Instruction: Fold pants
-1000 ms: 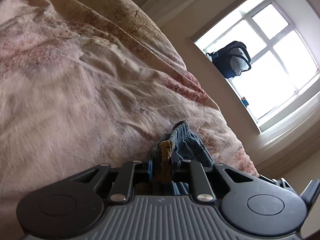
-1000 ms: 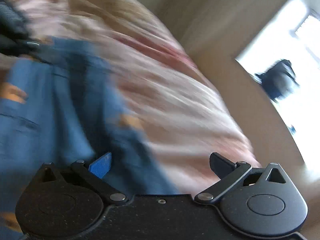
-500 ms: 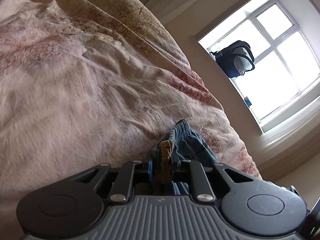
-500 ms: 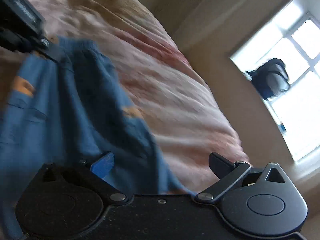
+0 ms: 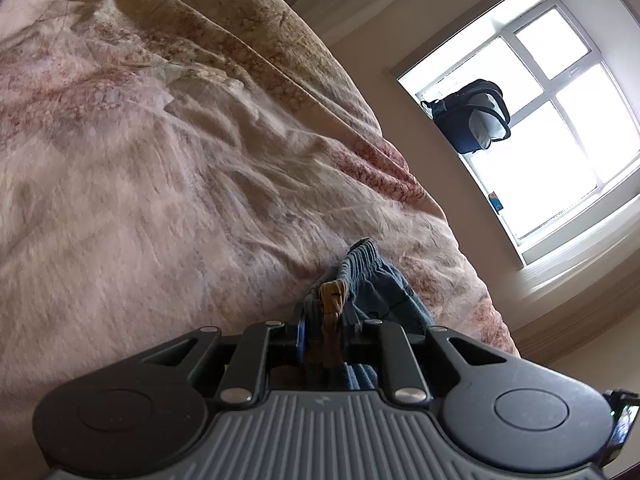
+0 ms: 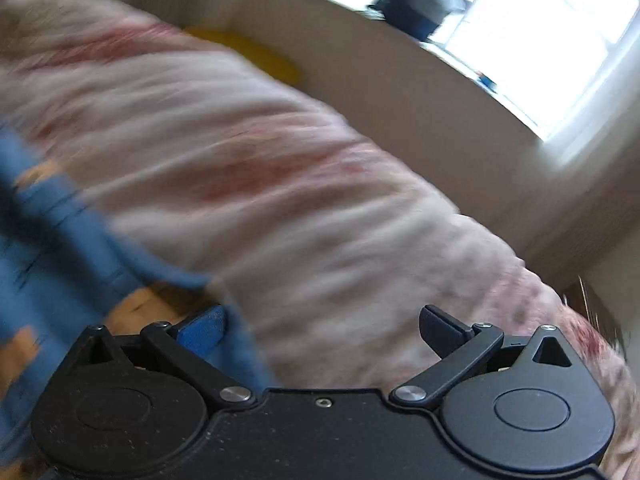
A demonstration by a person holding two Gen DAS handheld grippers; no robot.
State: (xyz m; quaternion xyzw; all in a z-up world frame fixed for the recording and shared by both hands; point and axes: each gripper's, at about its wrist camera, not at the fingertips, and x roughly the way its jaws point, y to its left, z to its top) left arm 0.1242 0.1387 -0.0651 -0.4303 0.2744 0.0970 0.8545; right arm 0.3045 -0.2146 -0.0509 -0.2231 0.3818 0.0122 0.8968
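Note:
Blue denim pants (image 5: 374, 280) with an elastic waistband and a tan label lie bunched between the fingers of my left gripper (image 5: 325, 330), which is shut on them just above the pink patterned bedspread (image 5: 160, 208). In the blurred right wrist view the same pants (image 6: 52, 248) hang at the left edge with orange patches showing. My right gripper (image 6: 320, 326) stands wide open to the right of the cloth, over the bedspread (image 6: 300, 200). Only its blue left pad (image 6: 202, 326) is near the fabric, and nothing sits between its fingers.
A bright window (image 5: 560, 120) with a dark backpack (image 5: 472, 116) on its sill lies beyond the bed's far edge. A beige wall runs below it. Something yellow (image 6: 248, 52) shows past the bed in the right wrist view.
The right gripper has swung to the right and rolled, so the pants have slid to the left edge of its view and more bedspread shows. The left gripper has kept still.

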